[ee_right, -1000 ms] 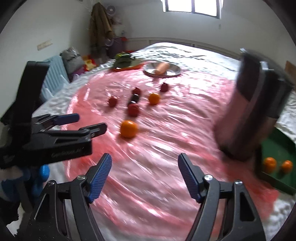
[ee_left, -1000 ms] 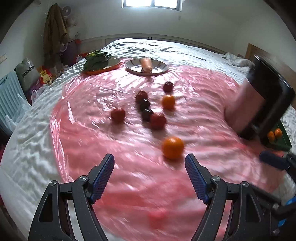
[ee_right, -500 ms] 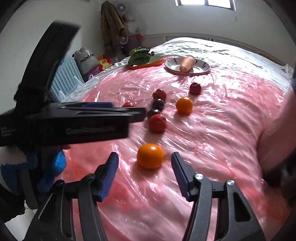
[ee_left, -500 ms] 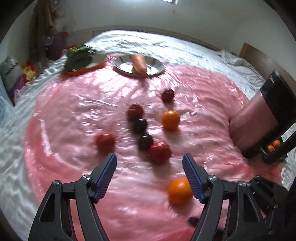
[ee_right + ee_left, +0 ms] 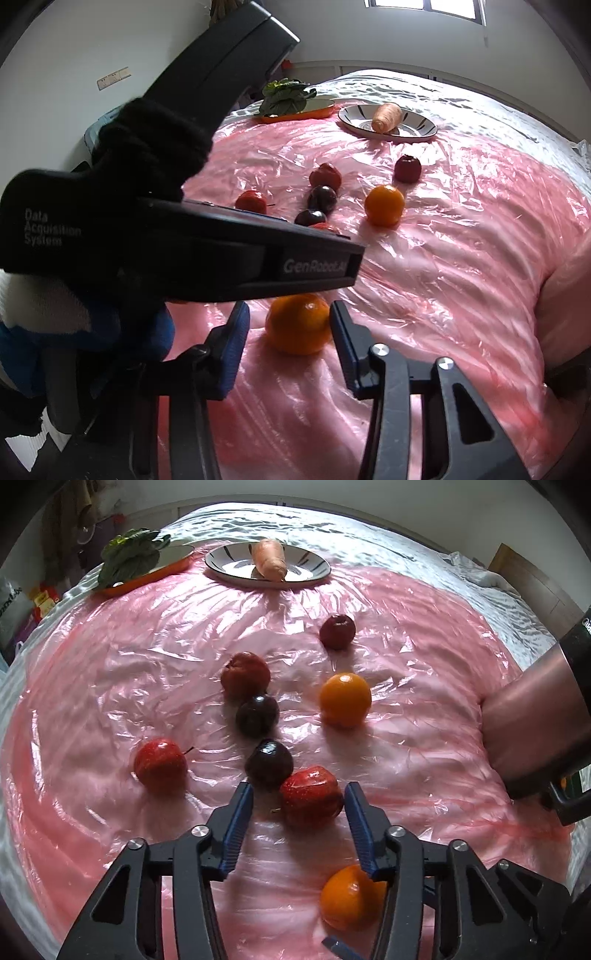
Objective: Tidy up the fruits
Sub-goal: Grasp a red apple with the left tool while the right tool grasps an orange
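My left gripper (image 5: 298, 800) is spread wide, with a red apple (image 5: 311, 800) sitting between its blue pads (image 5: 236, 825). The right-hand pad stands just beside the apple; I cannot tell whether it touches. A dark plum (image 5: 269, 762) lies against the apple's far left side, and a second plum (image 5: 257, 715) lies beyond it, next to a dull red apple (image 5: 245, 675). Another red apple (image 5: 160, 765) rests apart to the left. One orange (image 5: 345, 699) sits farther out on the right, with a dark red apple (image 5: 337, 631) beyond it.

My right gripper (image 5: 288, 325) is also released, its jaws set on either side of a second orange (image 5: 298, 323) without closing on it. The left gripper's body crosses this view just above that orange.

All fruit lies on a pink plastic sheet (image 5: 424, 709) spread over a bed. At the far edge, a plate (image 5: 314, 572) holds a carrot (image 5: 269, 559), and an orange tray (image 5: 155, 576) holds leafy greens (image 5: 131, 554).
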{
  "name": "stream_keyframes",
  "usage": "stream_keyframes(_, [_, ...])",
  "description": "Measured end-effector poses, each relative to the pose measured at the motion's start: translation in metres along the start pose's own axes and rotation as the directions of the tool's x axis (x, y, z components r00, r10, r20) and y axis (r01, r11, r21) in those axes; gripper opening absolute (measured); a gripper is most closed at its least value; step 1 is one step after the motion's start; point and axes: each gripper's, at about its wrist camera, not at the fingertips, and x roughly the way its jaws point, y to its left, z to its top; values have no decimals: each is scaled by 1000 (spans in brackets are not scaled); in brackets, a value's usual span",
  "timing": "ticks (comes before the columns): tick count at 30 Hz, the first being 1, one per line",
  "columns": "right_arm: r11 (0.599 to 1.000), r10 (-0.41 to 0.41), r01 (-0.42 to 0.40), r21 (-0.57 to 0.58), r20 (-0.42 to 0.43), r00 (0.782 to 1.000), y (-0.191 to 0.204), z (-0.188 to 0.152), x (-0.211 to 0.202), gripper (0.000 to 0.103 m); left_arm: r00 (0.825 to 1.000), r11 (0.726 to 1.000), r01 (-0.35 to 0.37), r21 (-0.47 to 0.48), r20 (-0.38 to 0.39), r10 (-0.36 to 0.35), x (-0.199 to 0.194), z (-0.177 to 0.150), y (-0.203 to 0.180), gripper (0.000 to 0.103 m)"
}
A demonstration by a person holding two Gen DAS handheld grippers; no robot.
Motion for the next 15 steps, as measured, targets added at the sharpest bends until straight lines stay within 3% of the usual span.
stream_keyframes(3, [1000,2,-2,10,-1,1000,-6,0,1,40,1000,1000,12,6,-9,-12,4,0,-3,35])
stream_keyframes(5, [1000,9,-9,8,1,1000,-7,-2,0,40,1000,1000,15,10,-10,-15,7,-2,-5,31])
stream_keyframes(15, [994,78,-80,72,40,996,-23,-9,-7,39,998,999,42,7,49,-42,-6,-4,-3,31])
